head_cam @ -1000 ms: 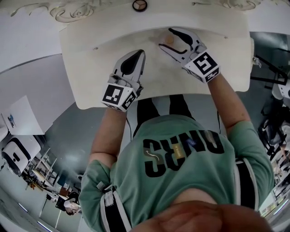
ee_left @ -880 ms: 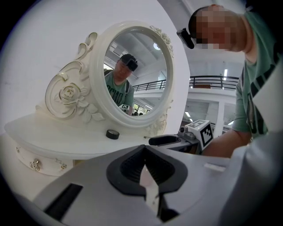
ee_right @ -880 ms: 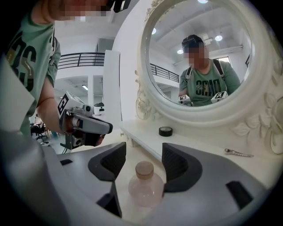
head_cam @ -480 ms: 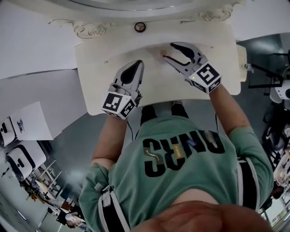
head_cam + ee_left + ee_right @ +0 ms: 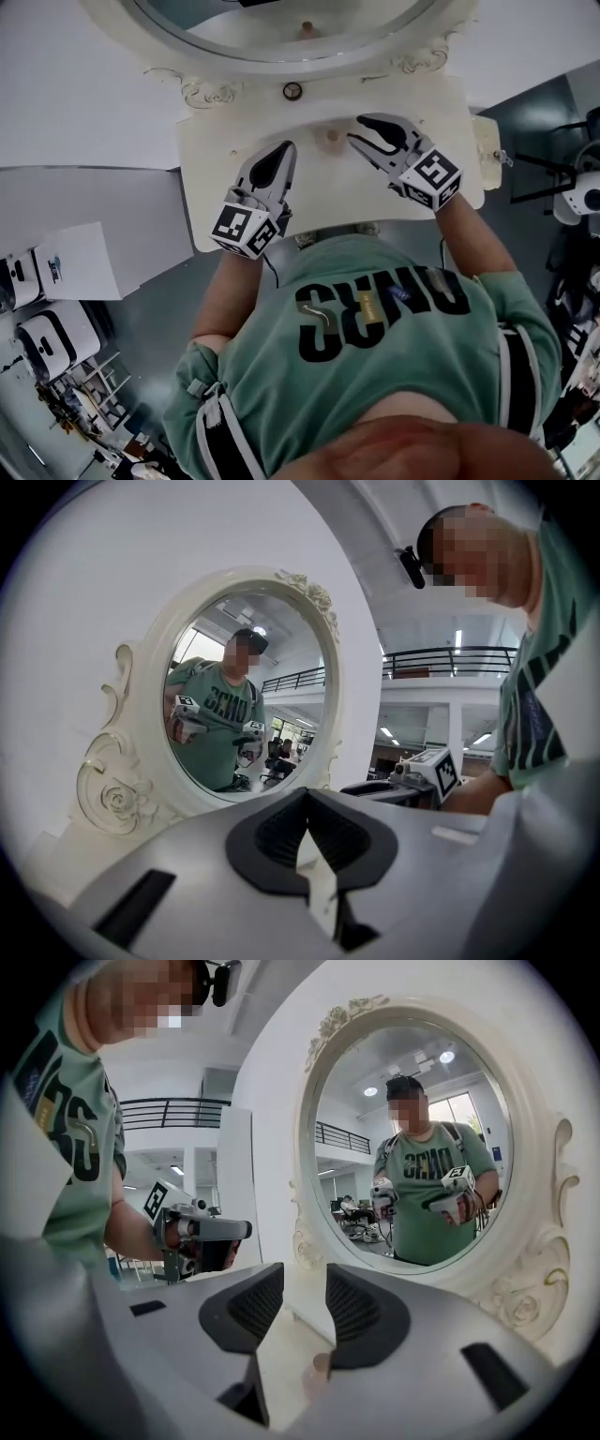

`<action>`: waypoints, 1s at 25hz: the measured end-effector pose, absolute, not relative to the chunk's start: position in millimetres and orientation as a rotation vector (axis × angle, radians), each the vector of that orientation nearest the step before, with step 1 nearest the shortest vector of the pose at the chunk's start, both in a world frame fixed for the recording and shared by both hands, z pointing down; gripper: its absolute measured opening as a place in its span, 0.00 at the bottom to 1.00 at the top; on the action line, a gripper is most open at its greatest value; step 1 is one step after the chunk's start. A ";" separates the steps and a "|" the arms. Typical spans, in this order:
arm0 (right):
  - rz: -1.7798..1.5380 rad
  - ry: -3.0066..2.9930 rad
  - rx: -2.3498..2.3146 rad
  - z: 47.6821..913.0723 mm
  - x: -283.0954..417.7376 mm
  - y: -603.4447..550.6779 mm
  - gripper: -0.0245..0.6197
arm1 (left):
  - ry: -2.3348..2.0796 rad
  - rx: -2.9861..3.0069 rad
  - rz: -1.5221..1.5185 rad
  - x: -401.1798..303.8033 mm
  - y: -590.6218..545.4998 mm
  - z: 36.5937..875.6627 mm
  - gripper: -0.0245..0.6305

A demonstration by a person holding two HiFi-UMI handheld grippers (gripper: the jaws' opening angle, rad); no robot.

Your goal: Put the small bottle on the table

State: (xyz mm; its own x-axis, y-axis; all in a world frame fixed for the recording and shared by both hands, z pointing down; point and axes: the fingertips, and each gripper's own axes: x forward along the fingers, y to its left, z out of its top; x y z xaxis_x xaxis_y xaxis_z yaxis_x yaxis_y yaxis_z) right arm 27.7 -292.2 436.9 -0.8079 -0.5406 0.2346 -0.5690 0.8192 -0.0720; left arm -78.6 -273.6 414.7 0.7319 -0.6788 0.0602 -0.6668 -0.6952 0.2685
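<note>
The small bottle (image 5: 332, 137), pale with a tan cap, stands on the cream dressing table (image 5: 225, 187) below the mirror. My right gripper (image 5: 354, 134) hovers just to its right. Its jaws are closing, a gap still shows between the pads, and they press on nothing. In the right gripper view the bottle (image 5: 318, 1376) shows low in the gap of the right gripper (image 5: 305, 1288), clear of both pads. My left gripper (image 5: 281, 150) rests over the table's left half, jaws together and empty; the left gripper view shows the left gripper (image 5: 307, 797) with its pads meeting.
An oval mirror (image 5: 281, 37) in an ornate white frame (image 5: 108, 794) stands along the table's far edge, with a round knob (image 5: 292, 91) below it. The table's front edge lies against the person's body. Grey floor and white boxes (image 5: 47, 328) lie to the left.
The right gripper's jaws, wide around the bottle a second ago, have narrowed and drawn back so the bottle now stands just off their tips. The head view has tilted, bringing the mirror in.
</note>
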 end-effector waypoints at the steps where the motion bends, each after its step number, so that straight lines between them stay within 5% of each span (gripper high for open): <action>1: 0.204 -2.799 0.872 430.5 30.4 -291.4 0.24 | -1.058 2.668 -0.067 -78.7 -272.5 408.7 0.05; 18: 0.195 -2.857 0.908 348.7 58.4 -275.7 0.03 | -1.078 2.711 -0.123 -83.5 -250.1 340.8 0.05; 25: 0.282 -2.885 0.904 344.0 65.3 -280.6 0.03 | -1.089 2.693 -0.128 -86.6 -249.6 337.8 0.05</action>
State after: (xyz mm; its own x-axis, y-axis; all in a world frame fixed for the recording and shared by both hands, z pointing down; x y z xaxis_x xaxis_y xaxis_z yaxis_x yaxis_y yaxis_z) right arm 65.3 -280.6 344.0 -0.8177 -0.5543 0.1554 -0.5739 0.8061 -0.1444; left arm -86.6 -249.6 337.8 0.7195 -0.6945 0.0063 -0.6741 -0.6961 0.2472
